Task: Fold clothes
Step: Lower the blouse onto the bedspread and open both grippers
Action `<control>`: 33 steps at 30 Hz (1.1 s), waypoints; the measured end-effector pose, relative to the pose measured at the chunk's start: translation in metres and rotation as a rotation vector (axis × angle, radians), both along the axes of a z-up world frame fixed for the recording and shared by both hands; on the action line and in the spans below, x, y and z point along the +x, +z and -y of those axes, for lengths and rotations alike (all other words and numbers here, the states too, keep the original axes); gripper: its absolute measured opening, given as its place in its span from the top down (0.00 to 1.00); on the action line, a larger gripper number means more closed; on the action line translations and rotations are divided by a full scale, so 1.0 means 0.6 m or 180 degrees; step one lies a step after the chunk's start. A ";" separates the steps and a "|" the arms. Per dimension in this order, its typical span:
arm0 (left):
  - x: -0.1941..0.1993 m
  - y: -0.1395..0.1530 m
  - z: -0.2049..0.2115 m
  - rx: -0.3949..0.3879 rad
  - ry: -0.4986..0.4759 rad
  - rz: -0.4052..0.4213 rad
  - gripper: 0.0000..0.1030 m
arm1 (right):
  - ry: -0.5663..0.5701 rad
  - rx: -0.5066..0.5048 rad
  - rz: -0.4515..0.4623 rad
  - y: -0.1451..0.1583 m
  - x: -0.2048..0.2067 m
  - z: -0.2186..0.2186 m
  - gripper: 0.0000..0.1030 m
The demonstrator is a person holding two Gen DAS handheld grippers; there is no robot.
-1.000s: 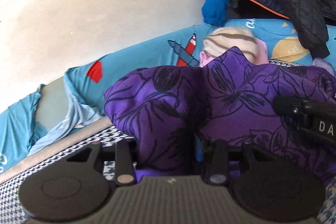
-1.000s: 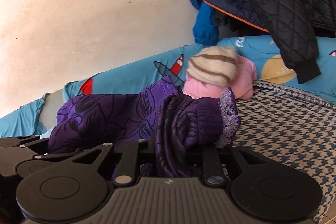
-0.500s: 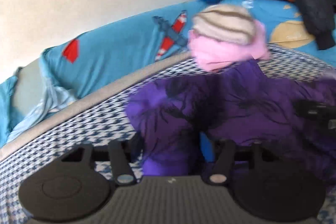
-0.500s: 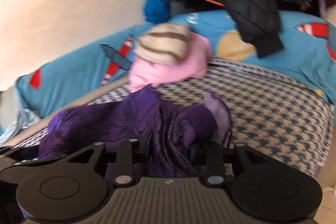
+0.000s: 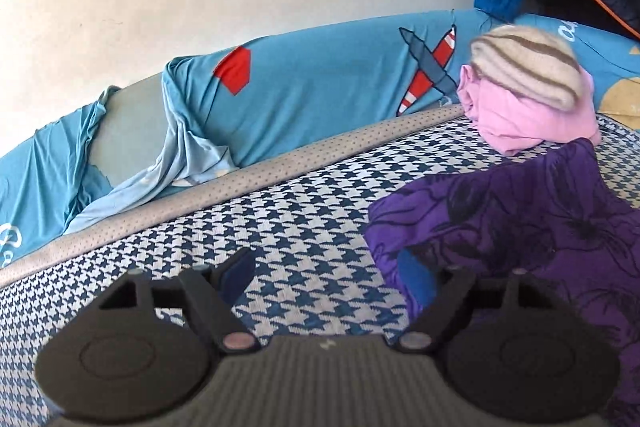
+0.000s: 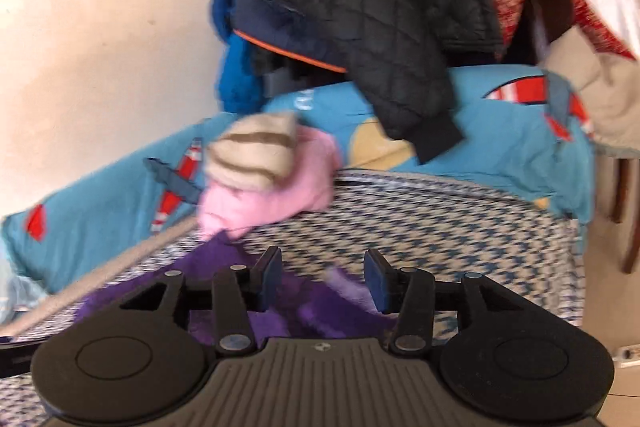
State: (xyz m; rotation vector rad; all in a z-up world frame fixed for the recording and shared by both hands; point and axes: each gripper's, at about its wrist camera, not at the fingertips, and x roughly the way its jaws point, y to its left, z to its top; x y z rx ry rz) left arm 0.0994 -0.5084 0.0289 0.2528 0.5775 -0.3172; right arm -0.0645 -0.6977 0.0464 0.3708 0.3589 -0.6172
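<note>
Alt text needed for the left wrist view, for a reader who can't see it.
The left gripper is open above a houndstooth cushion, with a purple floral garment lying at its right finger. Behind, a striped knit hat sits on folded pink clothing, against a blue sheet printed with planes.

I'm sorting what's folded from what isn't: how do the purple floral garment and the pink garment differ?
The purple floral garment lies spread loosely near the grippers; the pink garment sits farther back as a compact bundle. The purple one carries a dark flower print, the pink one is plain. A striped knit piece rests on the pink one; nothing lies on the purple. Both lie on the houndstooth surface.
</note>
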 end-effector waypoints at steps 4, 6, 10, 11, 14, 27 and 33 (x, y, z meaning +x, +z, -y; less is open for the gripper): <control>0.007 0.001 0.007 -0.0107 -0.0021 -0.0056 0.24 | 0.0278 0.0118 -0.0001 -0.005 0.011 -0.008 0.60; 0.007 0.001 0.015 -0.0128 -0.0065 -0.0050 0.23 | 0.0417 0.0177 -0.0002 -0.007 0.017 -0.012 0.65; 0.014 -0.009 0.034 -0.0101 -0.0071 -0.0041 0.16 | 0.0565 0.0282 -0.0109 -0.017 0.028 -0.016 0.66; 0.020 -0.014 0.039 -0.0065 -0.0067 -0.0069 0.15 | 0.0494 0.0377 -0.0182 -0.024 0.030 -0.009 0.68; 0.038 -0.036 0.048 0.0060 0.0006 -0.0145 0.15 | 0.0336 0.0623 -0.0325 -0.043 0.031 0.010 0.76; 0.076 -0.046 0.045 0.0170 0.0159 -0.0419 0.02 | 0.0276 0.0655 -0.0391 -0.049 0.036 0.016 0.74; 0.019 -0.012 0.024 0.0115 0.0006 -0.0249 0.03 | 0.0368 0.0731 -0.0239 -0.034 0.021 0.017 0.71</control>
